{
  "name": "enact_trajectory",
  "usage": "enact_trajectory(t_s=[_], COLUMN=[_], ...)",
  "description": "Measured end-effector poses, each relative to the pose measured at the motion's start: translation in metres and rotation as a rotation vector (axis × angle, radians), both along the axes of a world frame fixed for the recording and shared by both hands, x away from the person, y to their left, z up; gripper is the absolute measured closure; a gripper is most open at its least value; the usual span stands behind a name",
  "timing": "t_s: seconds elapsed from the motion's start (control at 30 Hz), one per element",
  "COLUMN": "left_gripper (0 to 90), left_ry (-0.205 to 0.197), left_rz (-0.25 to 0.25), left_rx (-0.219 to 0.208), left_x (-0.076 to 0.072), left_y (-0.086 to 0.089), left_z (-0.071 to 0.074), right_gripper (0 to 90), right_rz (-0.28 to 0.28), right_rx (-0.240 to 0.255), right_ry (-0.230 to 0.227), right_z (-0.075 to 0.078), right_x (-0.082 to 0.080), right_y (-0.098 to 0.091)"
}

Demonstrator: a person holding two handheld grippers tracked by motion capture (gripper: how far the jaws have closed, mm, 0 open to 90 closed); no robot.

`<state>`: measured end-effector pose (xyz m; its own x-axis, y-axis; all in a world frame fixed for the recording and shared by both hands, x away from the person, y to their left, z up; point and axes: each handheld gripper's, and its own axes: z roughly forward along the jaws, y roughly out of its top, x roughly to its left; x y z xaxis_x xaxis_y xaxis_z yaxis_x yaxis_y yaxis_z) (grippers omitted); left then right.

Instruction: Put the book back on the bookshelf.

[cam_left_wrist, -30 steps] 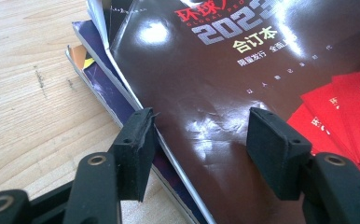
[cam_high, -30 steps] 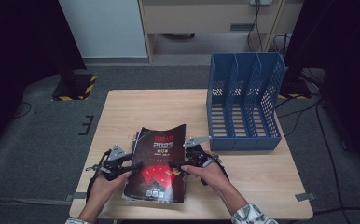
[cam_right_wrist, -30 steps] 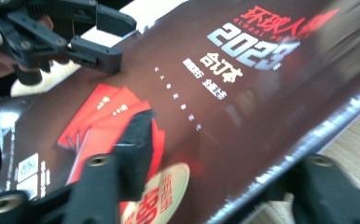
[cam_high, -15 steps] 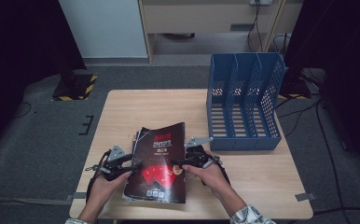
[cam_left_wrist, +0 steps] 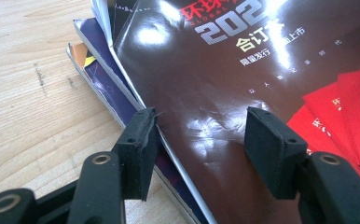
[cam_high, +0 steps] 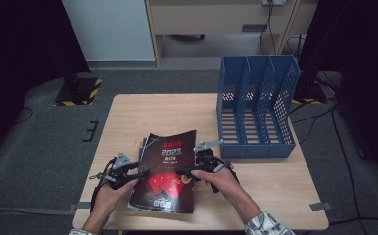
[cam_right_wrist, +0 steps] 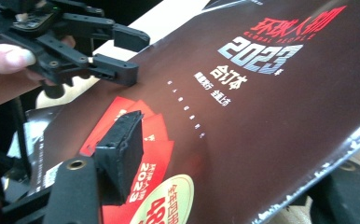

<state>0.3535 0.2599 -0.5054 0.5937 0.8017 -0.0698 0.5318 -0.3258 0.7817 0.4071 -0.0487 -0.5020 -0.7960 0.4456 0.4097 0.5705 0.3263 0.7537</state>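
Note:
A glossy dark magazine (cam_high: 170, 166) with red panels and "2023" on its cover tops a small stack (cam_left_wrist: 99, 70) near the table's front edge. My left gripper (cam_high: 140, 172) is at its left edge. In the left gripper view (cam_left_wrist: 201, 140) the jaws stand open: one pad touches the cover's edge and the other hovers over the cover (cam_left_wrist: 225, 84). My right gripper (cam_high: 182, 171) is at the right side. Its jaws (cam_right_wrist: 236, 163) have just been opening, one pad above the cover (cam_right_wrist: 262, 107) and the other under the raised edge. The left gripper (cam_right_wrist: 129, 55) shows across the cover.
A blue perforated file rack (cam_high: 255, 112) with three slots stands at the table's back right, close to the magazine's far corner. Bare wooden tabletop (cam_high: 153, 112) lies behind the stack and to its left. Dark floor with cables surrounds the table.

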Motion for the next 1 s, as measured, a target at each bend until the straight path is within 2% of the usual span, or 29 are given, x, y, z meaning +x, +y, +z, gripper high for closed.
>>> enact_trajectory(t_s=[0.17,0.27,0.37,0.5,0.53,0.57,0.6,0.63,0.67,0.7,0.77,0.83,1.0], left_gripper=[44.1,44.3,44.5,44.5,44.6,44.5,44.5,44.4,44.4,43.3,42.0,39.6,35.0], left_ry=[-0.007,-0.008,-0.012,-0.009,-0.01,-0.011,-0.011,-0.01,-0.008,-0.005,0.001,-0.003,-0.016], left_rz=[-0.001,-0.006,-0.007,-0.006,-0.006,-0.007,-0.007,-0.007,-0.006,-0.007,-0.008,-0.012,-0.004], left_rx=[0.001,-0.031,-0.023,-0.031,-0.03,-0.028,-0.027,-0.029,-0.031,-0.029,-0.035,-0.041,-0.068], left_x=[-0.001,0.0,-0.001,-0.001,-0.001,-0.002,-0.002,-0.001,-0.001,-0.001,0.0,0.0,-0.001], left_y=[-0.001,0.0,-0.001,0.0,0.0,0.0,-0.001,-0.001,0.0,0.0,0.0,0.0,0.001], left_z=[0.0,0.002,0.002,0.002,0.003,0.003,0.003,0.003,0.003,0.003,0.002,0.003,0.005], right_gripper=[24.9,22.9,24.2,35.2,38.2,44.9,44.9,50.1,50.1,55.5,58.0,69.7,74.0], right_rz=[-0.004,-0.005,-0.001,-0.004,-0.018,-0.032,-0.032,-0.049,-0.049,-0.07,-0.077,-0.105,-0.109], right_rx=[0.005,-0.012,-0.044,-0.082,-0.081,-0.081,-0.081,-0.071,-0.071,-0.052,-0.046,0.001,0.012], right_ry=[0.032,0.013,-0.013,-0.032,-0.029,-0.032,-0.032,-0.023,-0.023,-0.022,-0.025,-0.038,-0.067], right_z=[0.001,-0.001,-0.002,-0.004,-0.004,-0.004,-0.004,-0.004,-0.004,-0.004,-0.004,0.0,0.004], right_x=[0.001,-0.001,-0.002,-0.005,-0.005,-0.005,-0.005,-0.005,-0.005,-0.006,-0.006,-0.005,-0.007], right_y=[0.001,0.008,0.016,0.021,0.021,0.02,0.02,0.018,0.018,0.016,0.015,0.009,0.006])
